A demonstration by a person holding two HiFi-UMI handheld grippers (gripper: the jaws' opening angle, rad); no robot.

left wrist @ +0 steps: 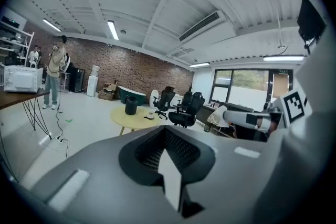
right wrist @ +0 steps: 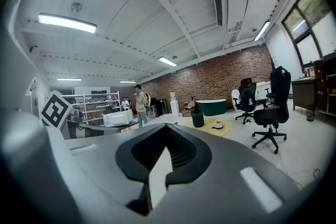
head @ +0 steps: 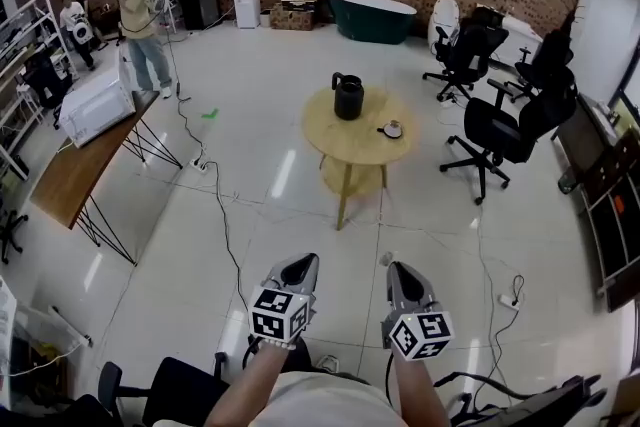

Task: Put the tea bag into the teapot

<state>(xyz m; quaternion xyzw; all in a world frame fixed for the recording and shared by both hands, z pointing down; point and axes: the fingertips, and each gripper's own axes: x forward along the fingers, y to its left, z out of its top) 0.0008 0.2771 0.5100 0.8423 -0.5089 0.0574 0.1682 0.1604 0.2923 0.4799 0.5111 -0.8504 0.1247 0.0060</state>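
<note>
The 2 grippers are hovering side by side close to the person's body. The left gripper (head: 303, 261) and the right gripper (head: 398, 267) are each showing jaws pressed together with nothing between them. Well ahead, across the floor, a round table (head: 328, 143) is carrying the black teapot (head: 348, 97), upright, and a small white item (head: 392, 129) near its right; whether that is the tea bag is too small to tell.

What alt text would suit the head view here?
A black teapot stands on a round wooden table across a white floor, well ahead of the left gripper and right gripper held low in the foreground. Office chairs stand to the right.
</note>
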